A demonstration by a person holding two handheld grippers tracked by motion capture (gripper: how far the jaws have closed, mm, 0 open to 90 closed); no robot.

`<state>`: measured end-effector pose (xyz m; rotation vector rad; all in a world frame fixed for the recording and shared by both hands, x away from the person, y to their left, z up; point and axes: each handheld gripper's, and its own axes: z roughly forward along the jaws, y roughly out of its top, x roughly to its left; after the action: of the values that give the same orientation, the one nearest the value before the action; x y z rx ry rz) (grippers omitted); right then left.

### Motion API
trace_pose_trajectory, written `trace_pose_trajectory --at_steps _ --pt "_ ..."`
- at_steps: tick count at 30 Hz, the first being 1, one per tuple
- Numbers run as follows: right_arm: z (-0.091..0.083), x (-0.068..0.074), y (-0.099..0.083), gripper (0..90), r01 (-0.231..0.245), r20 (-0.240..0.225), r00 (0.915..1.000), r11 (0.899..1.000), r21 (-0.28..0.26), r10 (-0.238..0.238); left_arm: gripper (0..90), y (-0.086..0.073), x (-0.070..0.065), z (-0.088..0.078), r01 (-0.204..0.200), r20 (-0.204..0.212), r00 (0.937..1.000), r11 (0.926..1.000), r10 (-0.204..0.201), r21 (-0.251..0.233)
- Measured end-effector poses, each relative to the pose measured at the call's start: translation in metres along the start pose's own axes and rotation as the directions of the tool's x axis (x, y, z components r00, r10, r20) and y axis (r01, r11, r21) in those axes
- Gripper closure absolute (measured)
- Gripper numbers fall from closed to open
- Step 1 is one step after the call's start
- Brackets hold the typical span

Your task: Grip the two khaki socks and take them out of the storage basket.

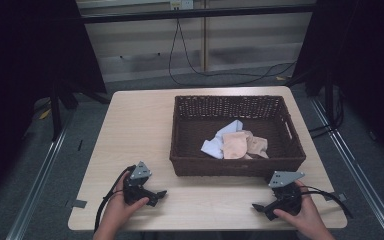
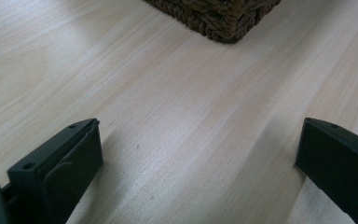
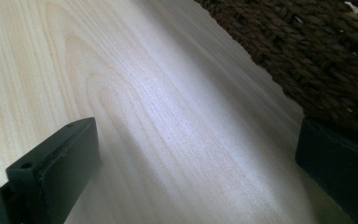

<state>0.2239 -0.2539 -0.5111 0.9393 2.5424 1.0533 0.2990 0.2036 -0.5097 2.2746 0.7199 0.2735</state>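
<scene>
Basket (image 1: 237, 135) sits on surface (image 1: 140, 125), right of centre, cloths (image 1: 235, 143) heaped inside. Left gripper (image 1: 156, 196) rests near front edge, jaws spread wide, empty. Right gripper (image 1: 261, 209) rests at front right, jaws wide, empty. Right gripper view: basket weave just beside one jaw. High view alone reveals cloths.

The basket (image 1: 237, 165) is dark brown and woven. Inside lie a light blue cloth (image 1: 219, 142) and peach cloths (image 1: 240, 145). The surface (image 1: 140, 125) is pale wood.
</scene>
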Motion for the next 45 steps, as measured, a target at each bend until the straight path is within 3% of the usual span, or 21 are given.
trace_pose_trajectory --at_steps 7,10,14,20,21,27,31,45 --pt "-0.004 0.000 0.006 5.3 0.007 -0.014 0.9999 0.998 0.060 -0.007 0.0 0.000 0.000 0.000 0.000 0.000 1.0000 1.0000 0.000 0.001" --pt "-0.010 -0.005 0.010 6.0 -0.017 -0.033 0.9992 0.995 0.097 0.020 0.0 0.000 0.000 0.000 0.000 0.000 1.0000 1.0000 0.000 0.005" --pt "-0.019 -0.005 0.023 6.1 0.020 -0.018 0.9997 0.983 0.182 -0.017 0.0 0.000 0.000 0.000 -0.001 0.001 1.0000 1.0000 0.001 0.004" --pt "-0.026 0.004 0.048 7.9 0.063 -0.073 0.9963 0.963 0.261 -0.045 0.0 0.000 0.000 0.000 0.000 0.000 1.0000 1.0000 0.000 0.003" --pt "-0.027 0.006 0.052 8.1 0.053 -0.080 0.9963 0.961 0.272 -0.033 0.0 0.000 0.000 0.000 0.000 0.000 1.0000 1.0000 0.000 0.003" --pt "-0.031 0.012 0.075 8.2 0.092 -0.124 0.9907 0.948 0.303 -0.056 0.0 0.000 0.000 0.000 0.000 0.001 1.0000 1.0000 0.000 0.002" --pt "-0.035 0.012 0.088 8.2 0.105 -0.125 0.9899 0.939 0.326 -0.067 0.0 0.000 0.000 0.000 0.002 0.004 1.0000 1.0000 -0.002 -0.001" --pt "-0.052 0.008 0.130 8.9 0.119 -0.160 0.9851 0.924 0.362 -0.064 0.0 0.000 0.000 0.000 0.000 0.003 1.0000 1.0000 0.000 0.000"
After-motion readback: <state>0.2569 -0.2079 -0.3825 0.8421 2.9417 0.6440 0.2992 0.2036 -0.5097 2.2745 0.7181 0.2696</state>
